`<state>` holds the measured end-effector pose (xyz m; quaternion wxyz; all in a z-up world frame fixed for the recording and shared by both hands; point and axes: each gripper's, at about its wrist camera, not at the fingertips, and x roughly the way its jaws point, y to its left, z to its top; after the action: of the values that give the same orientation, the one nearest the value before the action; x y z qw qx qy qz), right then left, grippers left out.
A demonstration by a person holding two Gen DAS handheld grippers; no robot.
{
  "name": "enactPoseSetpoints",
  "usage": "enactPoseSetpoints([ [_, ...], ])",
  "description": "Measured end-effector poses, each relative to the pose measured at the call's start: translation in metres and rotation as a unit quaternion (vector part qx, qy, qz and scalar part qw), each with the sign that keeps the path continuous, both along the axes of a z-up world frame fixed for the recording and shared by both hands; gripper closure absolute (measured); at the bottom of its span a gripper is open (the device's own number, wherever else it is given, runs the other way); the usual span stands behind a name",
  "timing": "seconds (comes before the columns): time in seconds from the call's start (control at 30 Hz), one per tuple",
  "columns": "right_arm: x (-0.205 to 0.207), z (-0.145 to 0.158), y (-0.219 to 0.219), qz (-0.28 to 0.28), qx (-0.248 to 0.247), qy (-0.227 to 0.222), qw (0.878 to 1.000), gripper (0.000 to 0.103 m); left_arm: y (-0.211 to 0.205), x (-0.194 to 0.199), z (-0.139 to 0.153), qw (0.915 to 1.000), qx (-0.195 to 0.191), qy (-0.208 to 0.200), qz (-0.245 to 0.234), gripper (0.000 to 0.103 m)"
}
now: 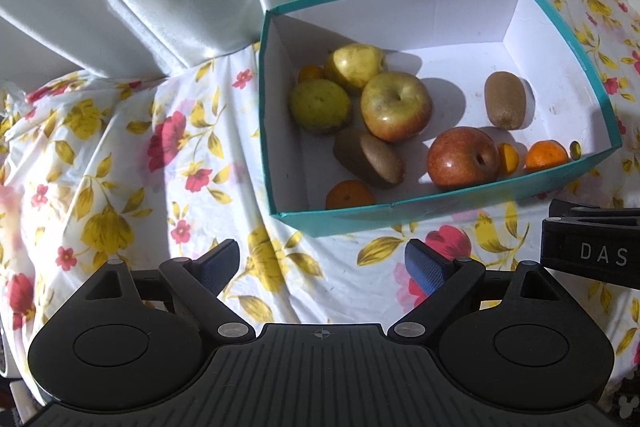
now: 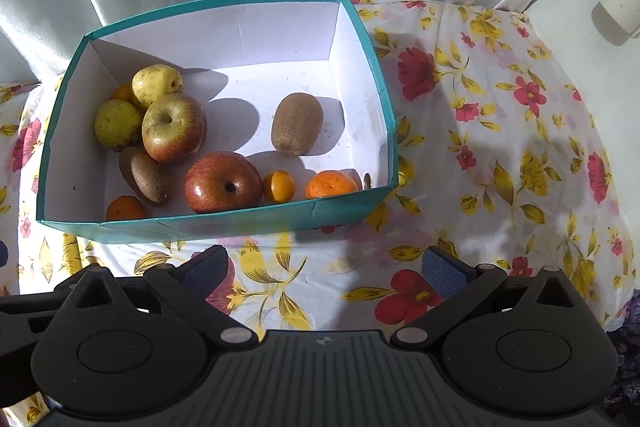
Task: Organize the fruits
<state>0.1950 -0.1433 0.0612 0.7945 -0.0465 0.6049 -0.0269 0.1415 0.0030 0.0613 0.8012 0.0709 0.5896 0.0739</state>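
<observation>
Now both released: left gripper (image 1: 322, 267) and right gripper (image 2: 326, 271), jaws spread over the flowered cloth (image 1: 120, 167) on the desk. Inside the teal box (image 2: 224, 227): red apple (image 2: 222, 182), yellow-red apple (image 2: 173, 127), kiwi (image 2: 297, 123), oranges.

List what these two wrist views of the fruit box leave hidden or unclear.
- Orange by the near wall: lower part hidden by the box rim, both views.
- Small orange behind the yellow fruits: mostly covered.
- Dark round item in the corner: too small to identify.
</observation>
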Motion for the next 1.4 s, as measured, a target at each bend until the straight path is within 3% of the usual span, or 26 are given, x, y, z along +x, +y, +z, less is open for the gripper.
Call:
enactPoseSetpoints([
  [1.4,0.001,-0.014,0.001,-0.002,-0.012,0.022,1.0,0.0,0.004,0.006,-0.007,0.9997,-0.021,0.013,0.001,0.009],
])
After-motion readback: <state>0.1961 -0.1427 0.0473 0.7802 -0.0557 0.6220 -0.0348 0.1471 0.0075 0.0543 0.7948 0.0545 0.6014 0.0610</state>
